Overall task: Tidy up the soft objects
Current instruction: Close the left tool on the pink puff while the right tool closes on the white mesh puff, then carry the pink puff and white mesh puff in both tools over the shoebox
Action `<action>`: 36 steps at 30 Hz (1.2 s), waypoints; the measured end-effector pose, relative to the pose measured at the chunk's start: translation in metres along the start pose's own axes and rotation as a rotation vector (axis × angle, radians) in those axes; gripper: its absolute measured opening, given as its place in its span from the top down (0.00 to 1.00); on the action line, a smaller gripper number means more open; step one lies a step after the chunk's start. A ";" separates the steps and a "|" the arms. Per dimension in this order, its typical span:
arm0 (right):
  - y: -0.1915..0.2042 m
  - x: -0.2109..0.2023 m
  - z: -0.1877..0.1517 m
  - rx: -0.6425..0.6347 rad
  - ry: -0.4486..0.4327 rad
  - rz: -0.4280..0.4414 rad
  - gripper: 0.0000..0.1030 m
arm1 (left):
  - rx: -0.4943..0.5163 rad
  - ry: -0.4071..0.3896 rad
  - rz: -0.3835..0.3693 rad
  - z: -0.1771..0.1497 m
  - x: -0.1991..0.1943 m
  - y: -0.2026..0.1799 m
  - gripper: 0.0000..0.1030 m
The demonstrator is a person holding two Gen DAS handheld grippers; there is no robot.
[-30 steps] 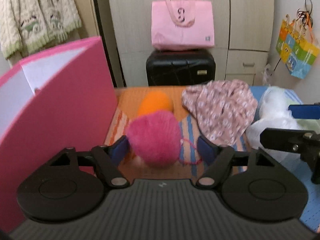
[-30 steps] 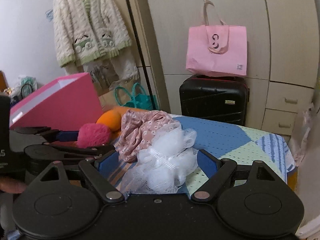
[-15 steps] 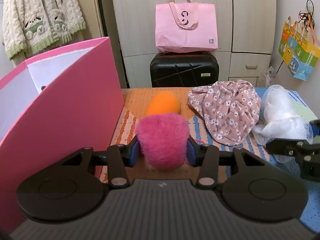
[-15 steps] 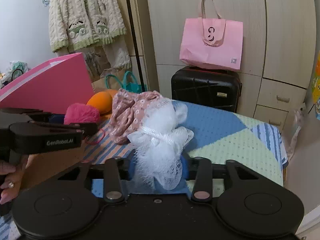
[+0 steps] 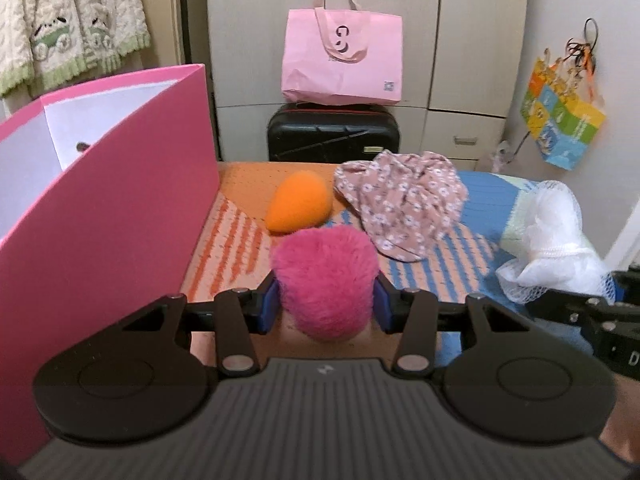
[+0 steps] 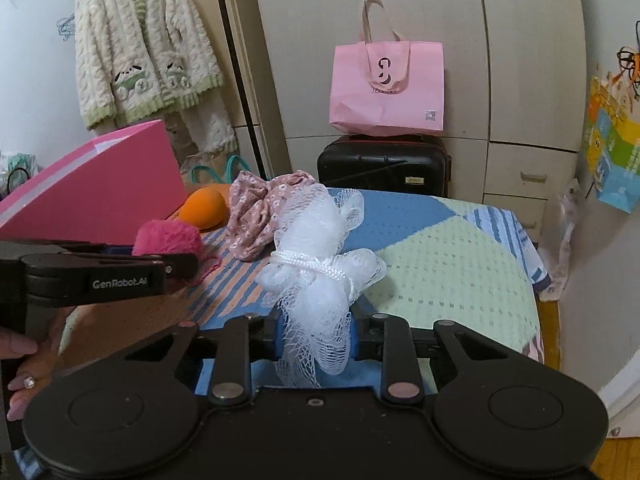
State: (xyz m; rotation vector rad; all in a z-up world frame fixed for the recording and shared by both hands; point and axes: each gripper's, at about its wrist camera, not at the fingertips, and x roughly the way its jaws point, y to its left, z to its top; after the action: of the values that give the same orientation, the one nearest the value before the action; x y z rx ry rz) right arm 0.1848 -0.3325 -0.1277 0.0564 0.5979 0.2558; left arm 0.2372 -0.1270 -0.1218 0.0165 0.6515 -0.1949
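My left gripper [image 5: 325, 307] is shut on a fluffy magenta pompom [image 5: 325, 276] and holds it above the patterned table cover. It also shows in the right wrist view [image 6: 168, 238]. My right gripper [image 6: 316, 336] is shut on a white mesh bath pouf [image 6: 316, 260], lifted off the table; the pouf shows at the right of the left wrist view [image 5: 554, 240]. An orange egg-shaped sponge [image 5: 298, 207] and a pink floral cloth [image 5: 404, 200] lie on the table behind the pompom.
An open pink box [image 5: 104, 200] stands tall at the table's left side. Beyond the table are a black suitcase [image 5: 334, 136] with a pink tote bag [image 5: 342, 64] on it, and wardrobe doors. The table cover [image 6: 452, 264] drops off at the right edge.
Both grippers closed: the left on the pompom, the right on the white pouf. Both have since risen slightly with their objects.
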 end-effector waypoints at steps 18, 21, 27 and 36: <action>0.026 -0.054 -0.040 0.115 -0.049 -0.033 0.68 | 0.035 0.026 -0.169 -0.029 -0.056 0.001 0.56; 0.030 -0.062 -0.048 0.143 -0.058 -0.032 0.68 | 0.064 0.007 -0.181 -0.035 -0.067 -0.002 0.56; 0.046 -0.069 -0.061 0.147 -0.032 -0.014 0.68 | 0.077 0.021 -0.247 -0.046 -0.090 0.002 0.56; 0.075 -0.077 -0.073 0.093 0.016 0.055 0.67 | 0.097 0.066 -0.309 -0.059 -0.115 0.028 0.56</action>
State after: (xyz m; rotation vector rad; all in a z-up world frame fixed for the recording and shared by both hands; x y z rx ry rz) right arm 0.0658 -0.2815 -0.1357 0.1610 0.6250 0.2820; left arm 0.1178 -0.0747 -0.1006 0.0156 0.7083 -0.5261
